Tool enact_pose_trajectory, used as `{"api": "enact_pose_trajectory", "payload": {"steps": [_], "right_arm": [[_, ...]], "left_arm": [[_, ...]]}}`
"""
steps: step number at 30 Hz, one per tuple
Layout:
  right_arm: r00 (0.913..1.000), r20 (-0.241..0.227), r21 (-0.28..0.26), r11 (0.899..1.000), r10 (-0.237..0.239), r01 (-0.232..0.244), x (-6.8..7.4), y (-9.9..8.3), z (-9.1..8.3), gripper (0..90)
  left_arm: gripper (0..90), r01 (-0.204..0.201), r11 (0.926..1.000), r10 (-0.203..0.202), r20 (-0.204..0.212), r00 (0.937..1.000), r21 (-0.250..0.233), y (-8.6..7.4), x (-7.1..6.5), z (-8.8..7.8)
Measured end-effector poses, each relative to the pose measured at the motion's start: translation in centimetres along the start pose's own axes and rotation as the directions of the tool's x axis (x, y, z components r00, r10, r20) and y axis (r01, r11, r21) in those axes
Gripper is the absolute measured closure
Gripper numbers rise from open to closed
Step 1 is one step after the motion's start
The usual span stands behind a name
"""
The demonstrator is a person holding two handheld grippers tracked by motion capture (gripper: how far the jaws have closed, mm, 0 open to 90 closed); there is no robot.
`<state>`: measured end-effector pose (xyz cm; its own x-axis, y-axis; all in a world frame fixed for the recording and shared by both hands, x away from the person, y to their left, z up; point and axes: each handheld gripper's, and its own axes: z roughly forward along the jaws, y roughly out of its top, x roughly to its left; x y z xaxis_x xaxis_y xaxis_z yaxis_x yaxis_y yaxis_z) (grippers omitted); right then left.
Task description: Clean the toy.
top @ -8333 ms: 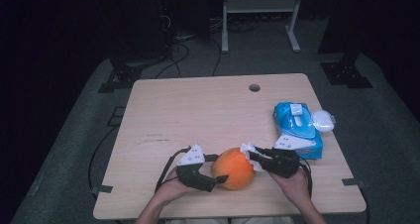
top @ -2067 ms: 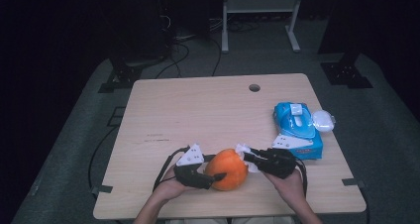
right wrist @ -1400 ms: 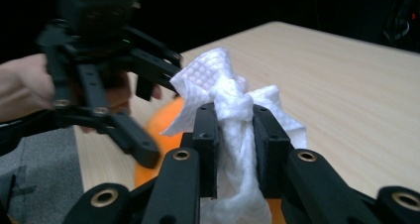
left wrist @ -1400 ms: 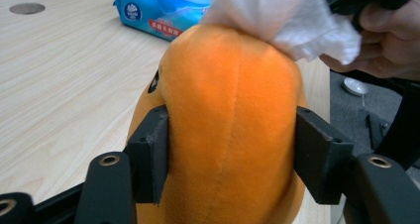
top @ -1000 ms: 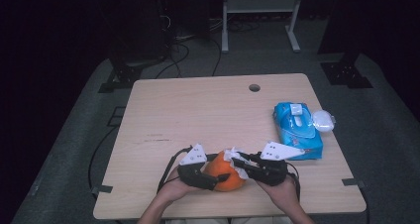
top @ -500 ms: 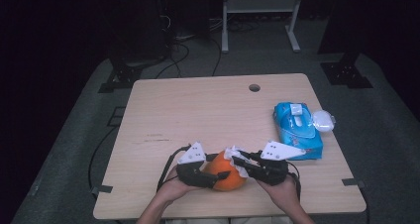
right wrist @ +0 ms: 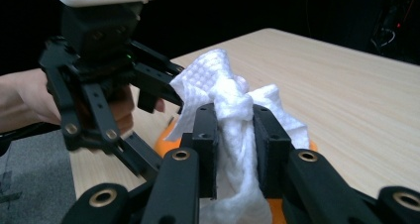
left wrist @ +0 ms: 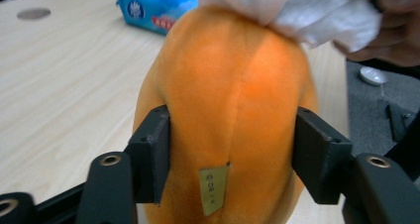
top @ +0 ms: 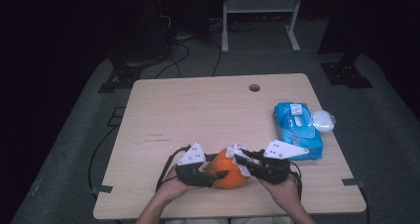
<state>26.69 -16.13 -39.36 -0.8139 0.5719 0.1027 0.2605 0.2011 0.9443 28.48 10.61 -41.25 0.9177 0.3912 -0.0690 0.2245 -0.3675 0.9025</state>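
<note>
Orange plush fruit [top: 229, 170] sits at the counter's [top: 198, 110] 6 o'clock edge, between both hands: left tool [left wrist: 233, 159] has just been closing, its pads now pressing the fruit's flanks, while right tool [right wrist: 236, 149] is pinched narrow on a white wipe [right wrist: 233, 115] laid on the fruit's top, so the wiping step looks in hand. Next move likely calls for dragging the wipe across the skin with the left grip steady; near edge is close, blue wipes pack [top: 297, 130] crowds 2 o'clock, open room lies toward 12.
</note>
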Motion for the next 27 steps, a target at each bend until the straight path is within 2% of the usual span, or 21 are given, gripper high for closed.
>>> {"api": "enact_pose_trajectory", "payload": {"steps": [1, 3, 4, 5, 7, 9, 10, 11, 14, 17, 18, 20, 24, 25, 27], "right_arm": [[0.9999, 0.01, 0.006, 1.0, 0.012, -0.012, -0.4, -0.2, -0.1, 74.0], [0.9981, 0.032, 0.037, 0.998, 0.052, -0.053, -1.6, -1.0, 0.2, 74.0], [0.9965, 0.031, 0.053, 0.995, 0.078, -0.08, -1.9, -1.4, 0.4, 74.0], [0.9957, 0.026, 0.062, 0.994, 0.089, -0.09, -1.9, -1.7, 0.7, 73.9], [0.9973, 0.0, 0.054, 0.996, 0.073, -0.073, -1.0, -1.5, 0.9, 73.9], [0.9963, -0.061, 0.028, 0.998, 0.061, -0.059, -0.1, -0.8, 0.9, 74.0], [0.9977, -0.059, 0.04, 0.999, 0.034, -0.031, 0.4, -0.7, 1.2, 74.0], [0.9985, -0.051, 0.054, 0.998, 0.02, -0.017, 0.6, -0.8, 1.5, 74.0], [0.9968, -0.044, 0.066, 0.996, 0.067, -0.064, -0.6, -1.8, 1.6, 74.0], [0.9952, -0.008, 0.063, 0.993, 0.098, -0.097, -1.6, -2.1, 1.0, 74.0], [0.9945, -0.004, 0.065, 0.992, 0.105, -0.104, -1.8, -2.2, 0.9, 73.9], [0.9937, -0.011, 0.06, 0.992, 0.111, -0.11, -1.6, -2.0, 1.0, 73.9], [0.998, -0.042, 0.061, 0.997, 0.048, -0.046, 0.1, -1.3, 1.4, 73.8], [0.9985, -0.04, 0.066, 0.997, 0.039, -0.036, 0.0, -1.3, 1.4, 73.9], [0.9976, -0.031, 0.071, 0.996, 0.062, -0.06, -0.8, -1.6, 1.4, 73.9]], "left_arm": [[40.0, -0.003, 1.0, 0.003, -0.002, 1.0, -0.004, 0.2, 0.0, -0.3], [39.4, -0.022, 0.9995, 0.022, -0.019, 0.9996, 0.024, 0.2, -0.2, -0.1], [38.7, -0.033, 0.9984, 0.034, -0.025, 0.9991, 0.047, 0.0, -0.3, 0.3], [38.2, -0.034, 0.9984, 0.034, -0.013, 0.9993, 0.045, -0.2, -0.3, 0.5], [37.7, -0.048, 0.9976, 0.049, -0.015, 0.9987, 0.049, -0.2, -0.5, 0.7], [37.3, -0.056, 0.9972, 0.056, -0.011, 0.9983, 0.05, -0.2, -0.7, 1.0], [36.4, -0.06, 0.9967, 0.061, -0.008, 0.9981, 0.054, -0.2, -0.8, 1.0], [34.1, -0.059, 0.9965, 0.059, -0.009, 0.9982, 0.059, -0.1, -0.7, 0.9], [24.8, -0.019, 0.999, 0.019, 0.002, 0.9998, 0.04, -0.1, -0.2, 0.5], [18.0, 0.016, 0.9985, -0.015, -0.02, 0.9997, 0.052, -0.3, 0.4, 0.3], [18.6, 0.023, 0.9982, -0.022, -0.016, 0.9996, 0.056, -0.5, 0.5, 0.4], [24.2, 0.007, 0.9971, -0.006, -0.013, 0.9999, 0.076, -0.8, 0.4, 0.8], [30.8, -0.02, 0.9956, 0.02, 0.004, 0.9998, 0.091, -0.8, 0.1, 0.8], [31.0, -0.016, 0.9961, 0.016, 0.01, 0.9998, 0.086, -0.8, 0.2, 0.7], [30.2, -0.003, 0.9977, 0.002, 0.019, 0.9998, 0.068, -0.8, 0.4, 0.4]]}}
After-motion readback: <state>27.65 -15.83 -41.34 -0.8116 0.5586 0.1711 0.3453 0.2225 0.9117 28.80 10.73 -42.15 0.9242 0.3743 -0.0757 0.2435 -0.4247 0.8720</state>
